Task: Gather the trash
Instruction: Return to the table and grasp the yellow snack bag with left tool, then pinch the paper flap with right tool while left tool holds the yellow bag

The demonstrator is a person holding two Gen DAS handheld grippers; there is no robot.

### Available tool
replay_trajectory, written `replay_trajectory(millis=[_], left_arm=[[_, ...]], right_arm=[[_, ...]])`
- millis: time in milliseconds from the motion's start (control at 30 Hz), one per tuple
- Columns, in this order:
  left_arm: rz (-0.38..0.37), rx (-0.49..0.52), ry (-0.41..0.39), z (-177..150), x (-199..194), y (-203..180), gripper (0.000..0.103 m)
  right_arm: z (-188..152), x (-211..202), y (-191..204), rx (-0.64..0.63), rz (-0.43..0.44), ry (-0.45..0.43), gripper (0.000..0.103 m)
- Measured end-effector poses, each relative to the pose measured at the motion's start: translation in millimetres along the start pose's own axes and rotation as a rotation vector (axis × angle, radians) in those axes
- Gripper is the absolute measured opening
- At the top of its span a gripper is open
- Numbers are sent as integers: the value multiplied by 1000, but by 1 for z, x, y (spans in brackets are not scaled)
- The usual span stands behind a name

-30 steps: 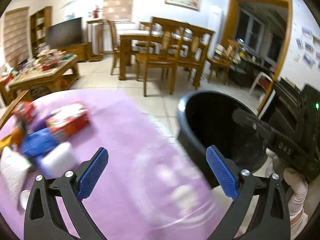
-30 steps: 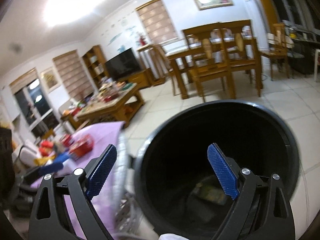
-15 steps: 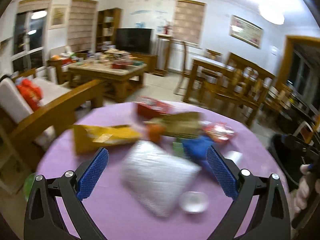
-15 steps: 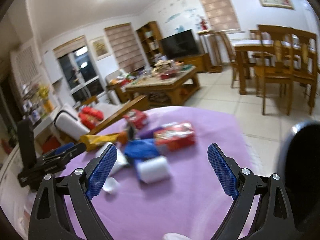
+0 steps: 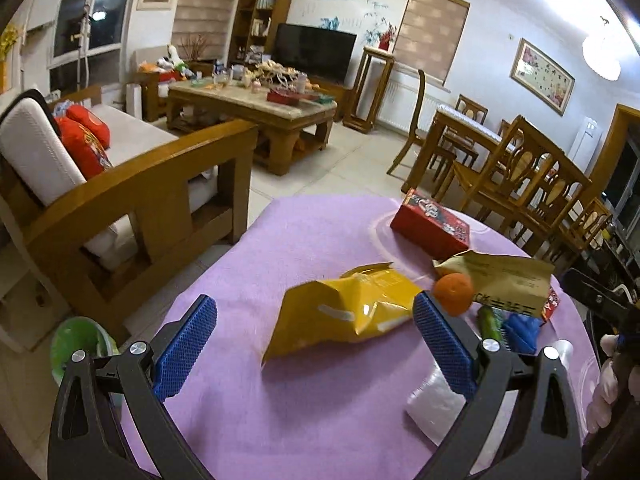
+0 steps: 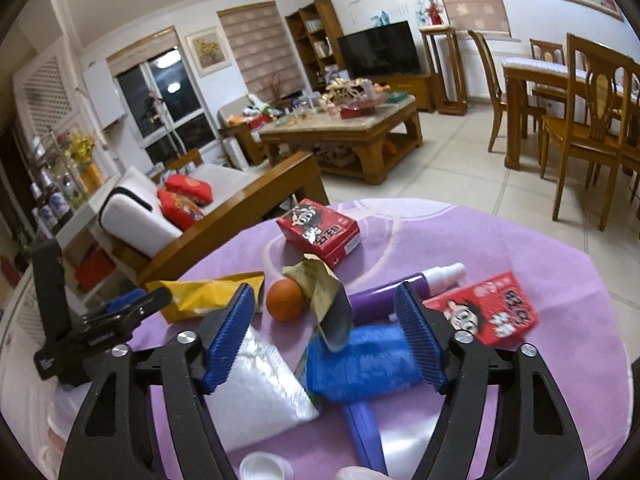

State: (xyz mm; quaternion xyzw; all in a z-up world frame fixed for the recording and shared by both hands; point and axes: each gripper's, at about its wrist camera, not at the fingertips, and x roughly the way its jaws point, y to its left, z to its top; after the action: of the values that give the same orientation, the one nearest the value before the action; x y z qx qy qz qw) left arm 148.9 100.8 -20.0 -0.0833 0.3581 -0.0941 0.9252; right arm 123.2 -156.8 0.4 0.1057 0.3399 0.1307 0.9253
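Trash lies on a round table with a purple cloth (image 5: 320, 232). A crumpled yellow bag (image 5: 344, 312) lies just ahead of my left gripper (image 5: 314, 340), which is open and empty above the cloth. An orange (image 5: 454, 294), a tan wrapper (image 5: 508, 280) and a red box (image 5: 430, 222) lie beyond. My right gripper (image 6: 326, 336) is open and empty, its jaws either side of a blue packet (image 6: 362, 360). Near it lie a white plastic bag (image 6: 260, 384), the orange (image 6: 285, 300), the yellow bag (image 6: 204, 296), a purple bottle (image 6: 384, 298) and two red boxes (image 6: 320, 230) (image 6: 486, 312).
A wooden sofa (image 5: 132, 200) with red cushions stands left of the table. A cluttered coffee table (image 5: 256, 112) and dining chairs (image 5: 516, 176) stand farther off. A green bowl (image 5: 76, 344) sits low at the left. A small white cup (image 6: 266, 466) lies at the near edge.
Both grippers have swung from the black bin at the right back over the table. The left now faces the yellow bag, the right hovers over the blue packet. Both stayed open.
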Motion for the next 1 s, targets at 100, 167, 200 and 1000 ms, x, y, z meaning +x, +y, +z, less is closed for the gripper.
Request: replay_trajectory(millis=[100,167,200,1000], left_arm=[[-21,-19,29,-3,8,3,98],[-37,-34,50,-4,12,3,97],[-46,-38,59,-4,14,4,97],[-186,-15,-57,-21,-56,-26,24]], right_arm=[[1,20,-1,2,-5,18,59],[-4,29,-2,1,1,25,52],[-5,34,-2,-1,5,33,47],[-16,-1,-18,41,92,-90,3]])
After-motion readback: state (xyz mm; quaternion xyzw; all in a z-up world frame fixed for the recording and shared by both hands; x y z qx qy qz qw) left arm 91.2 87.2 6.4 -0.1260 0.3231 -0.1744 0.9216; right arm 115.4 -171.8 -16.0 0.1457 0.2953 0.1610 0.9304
